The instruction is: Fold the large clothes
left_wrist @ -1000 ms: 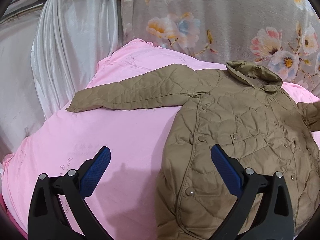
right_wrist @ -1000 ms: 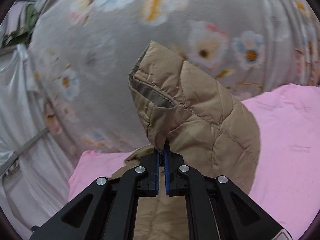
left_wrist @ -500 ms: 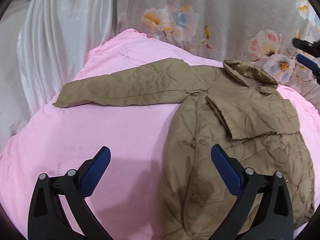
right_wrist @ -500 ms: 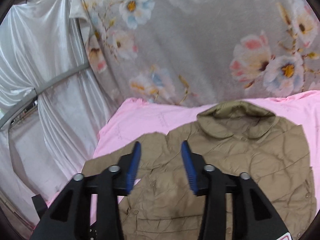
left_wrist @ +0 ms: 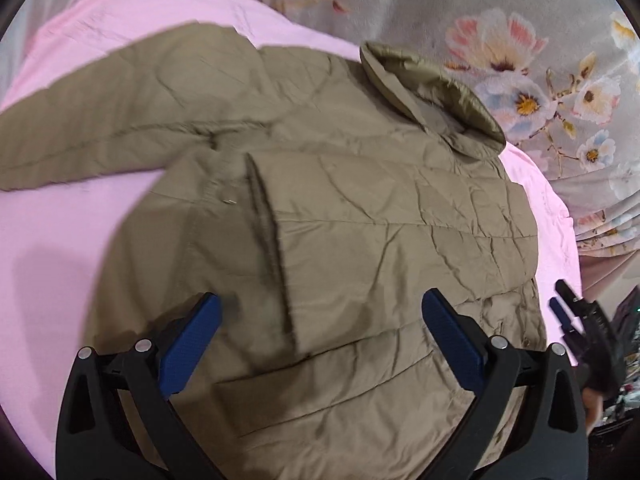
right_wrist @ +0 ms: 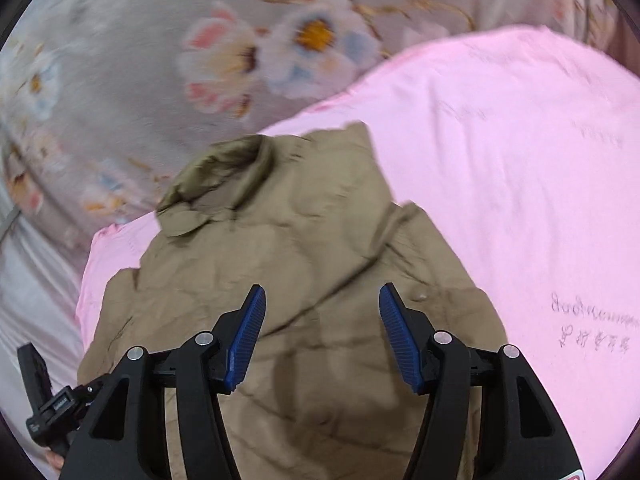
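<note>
The quilted jacket [left_wrist: 360, 240] lies spread on the pink bedsheet [left_wrist: 72, 240], collar [left_wrist: 432, 92] toward the flowered curtain [left_wrist: 520, 20]. One sleeve is already folded across its chest; the other sleeve [left_wrist: 100, 116] stretches out flat over the sheet. I judge it light and puffy: thin padded cloth, soft everywhere, with a smooth, slightly shiny shell that looks slippery. It will sag and drape from whatever point I lift, and a shallow pinch may slide off, so I would bite deep enough to catch both shell and filling. The stitched places seem the surest holds: the cuff of the outstretched sleeve, the shoulder seam, the hem corners. The snaps along the front are hard points that I would keep out from between the pads.

My left gripper [left_wrist: 320, 344] hovers over the jacket's lower half with its jaws spread wide and nothing between them. My right gripper [right_wrist: 322, 340] has just been opening; it too is empty, its pads apart above the cloth. In my judgement the outstretched sleeve comes next, taken near the cuff and laid over the chest.

The bed is soft underneath, so pressing down to pinch will sink in.
</note>
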